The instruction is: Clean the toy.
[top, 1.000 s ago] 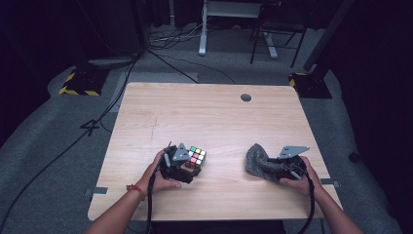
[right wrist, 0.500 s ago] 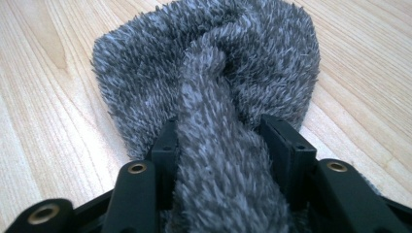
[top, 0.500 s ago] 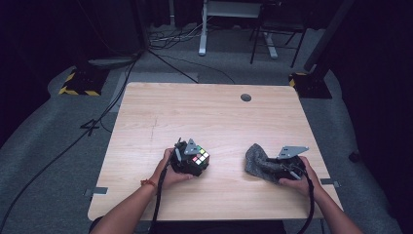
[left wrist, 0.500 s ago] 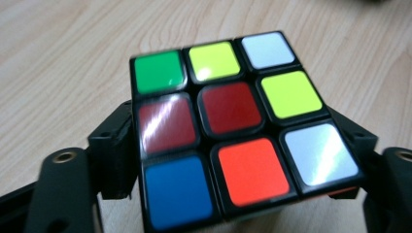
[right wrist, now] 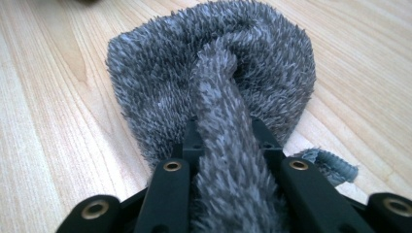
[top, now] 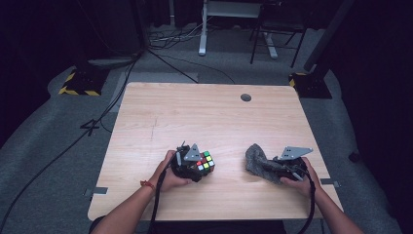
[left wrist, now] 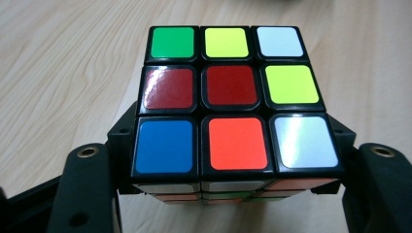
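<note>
A scrambled colour cube (left wrist: 233, 97) sits on the wooden table (top: 195, 112) at the near left. My left gripper (left wrist: 233, 145) has just closed its jaws on the cube's two sides, and in the high view the cube (top: 206, 161) pokes out to the right of this gripper (top: 198, 166). At the near right, a grey fluffy cloth (right wrist: 214, 73) lies bunched on the table. My right gripper (right wrist: 226, 138) has just closed further, pinching a ridge of the cloth. From above, the cloth (top: 255, 161) lies left of that gripper (top: 278, 170).
A round cable hole (top: 246, 97) sits near the table's far edge. Beyond the table are grey floor, cables (top: 160, 56), a white desk leg (top: 202, 29) and a yellow-black striped base (top: 80, 83). Bare wood stretches across the table's far half.
My left gripper has slid in around the cube and its jaws have shut on it. The right hand has kept still on the cloth.
</note>
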`<state>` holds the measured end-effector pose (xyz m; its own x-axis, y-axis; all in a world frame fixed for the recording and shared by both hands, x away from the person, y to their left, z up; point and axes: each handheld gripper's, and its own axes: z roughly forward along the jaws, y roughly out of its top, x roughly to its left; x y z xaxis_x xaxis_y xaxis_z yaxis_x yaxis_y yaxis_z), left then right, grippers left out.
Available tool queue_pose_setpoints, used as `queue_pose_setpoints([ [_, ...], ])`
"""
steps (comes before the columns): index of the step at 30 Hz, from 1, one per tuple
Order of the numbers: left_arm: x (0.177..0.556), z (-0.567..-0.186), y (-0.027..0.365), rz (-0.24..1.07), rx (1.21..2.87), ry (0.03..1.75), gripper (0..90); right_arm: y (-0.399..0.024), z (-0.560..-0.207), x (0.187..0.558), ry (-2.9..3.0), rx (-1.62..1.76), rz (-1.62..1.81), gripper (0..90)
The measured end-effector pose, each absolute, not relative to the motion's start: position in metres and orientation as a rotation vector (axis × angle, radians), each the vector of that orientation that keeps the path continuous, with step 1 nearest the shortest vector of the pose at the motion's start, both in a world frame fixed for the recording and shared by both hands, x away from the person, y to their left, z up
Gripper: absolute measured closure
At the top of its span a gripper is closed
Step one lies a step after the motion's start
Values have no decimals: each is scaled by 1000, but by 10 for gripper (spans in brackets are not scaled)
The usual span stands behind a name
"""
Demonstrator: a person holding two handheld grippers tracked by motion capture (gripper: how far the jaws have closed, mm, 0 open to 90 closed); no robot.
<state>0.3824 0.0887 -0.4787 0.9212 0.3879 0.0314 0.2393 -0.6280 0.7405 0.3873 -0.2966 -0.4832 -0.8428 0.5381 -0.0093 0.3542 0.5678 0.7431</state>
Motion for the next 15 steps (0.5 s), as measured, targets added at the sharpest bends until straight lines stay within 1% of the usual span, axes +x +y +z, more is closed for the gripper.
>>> queue_pose_setpoints([
  [5,381,-465,82,226,2248,386,336,-292,-474,385,2554,706,1197,753],
  [13,384,-457,73,228,2301,326,336,-286,-463,385,2540,674,1244,754],
  [15,385,-458,71,210,2315,305,337,-285,-459,385,2525,671,1260,754],
])
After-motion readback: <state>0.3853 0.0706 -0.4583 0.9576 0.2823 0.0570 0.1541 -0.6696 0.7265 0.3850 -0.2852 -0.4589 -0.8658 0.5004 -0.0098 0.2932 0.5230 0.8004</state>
